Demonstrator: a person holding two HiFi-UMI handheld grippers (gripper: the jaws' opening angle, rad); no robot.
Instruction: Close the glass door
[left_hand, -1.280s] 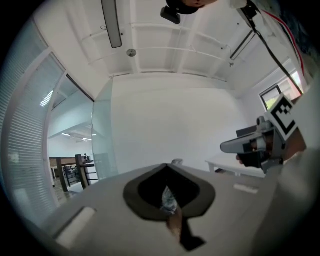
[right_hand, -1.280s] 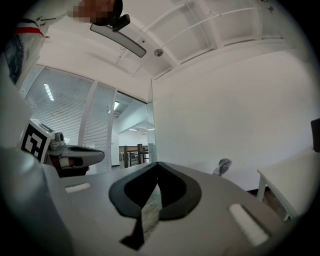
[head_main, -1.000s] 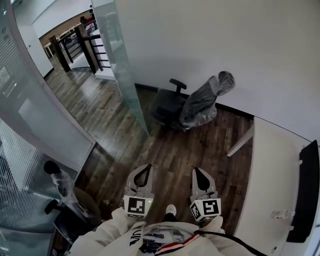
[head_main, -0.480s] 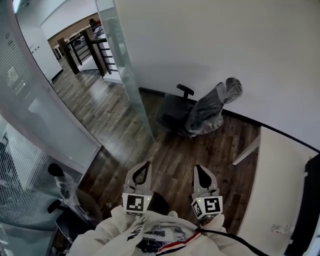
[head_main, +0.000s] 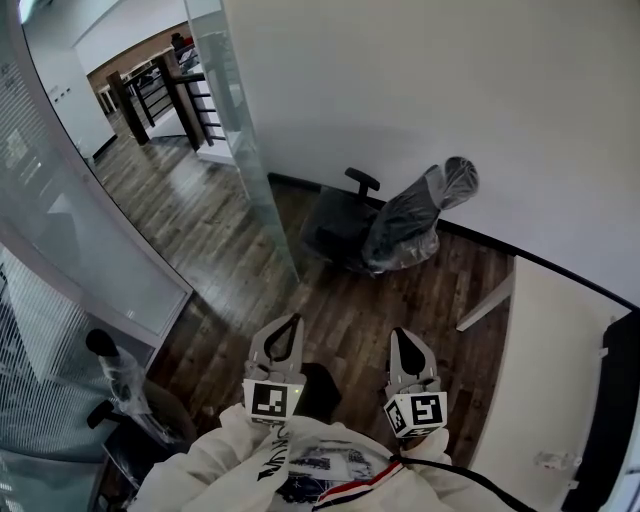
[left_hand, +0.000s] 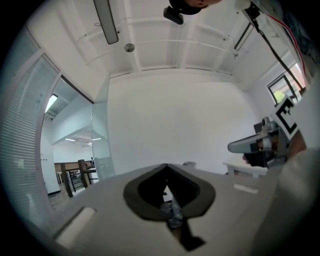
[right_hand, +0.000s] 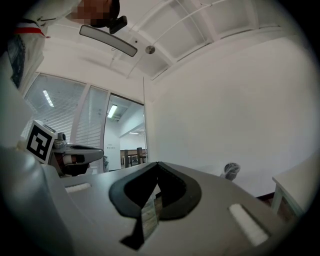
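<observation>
**A:** Where does the glass door stand?

**B:** Ahead of you, to the left. The glass door (head_main: 243, 140) is swung open. Its leaf juts from the white wall (head_main: 420, 90) out over the wooden floor (head_main: 340, 300). Its near lower corner ends just beside the plastic-wrapped office chair (head_main: 395, 222) at the floor's far edge. Left of the leaf, the opening gives onto a corridor with a dark railing (head_main: 150, 95).

**A:** And my grippers?

**B:** Your left gripper (head_main: 288, 322) and right gripper (head_main: 401, 336) sit side by side low in the head view, close to your chest. Both point level across the room. Both are well apart from the door, and neither touches it.

**A:** Fingers?

**B:** In the left gripper view your jaws are drawn together, tips meeting, with nothing between them. In the right gripper view it is the same: jaws together and empty.

**A:** Anything else around?

**B:** A white desk (head_main: 545, 360) runs along the floor's right edge. A frosted glass partition (head_main: 70, 230) runs along the left edge. A second wrapped chair (head_main: 125, 385) stands at its foot, near your left elbow.
</observation>
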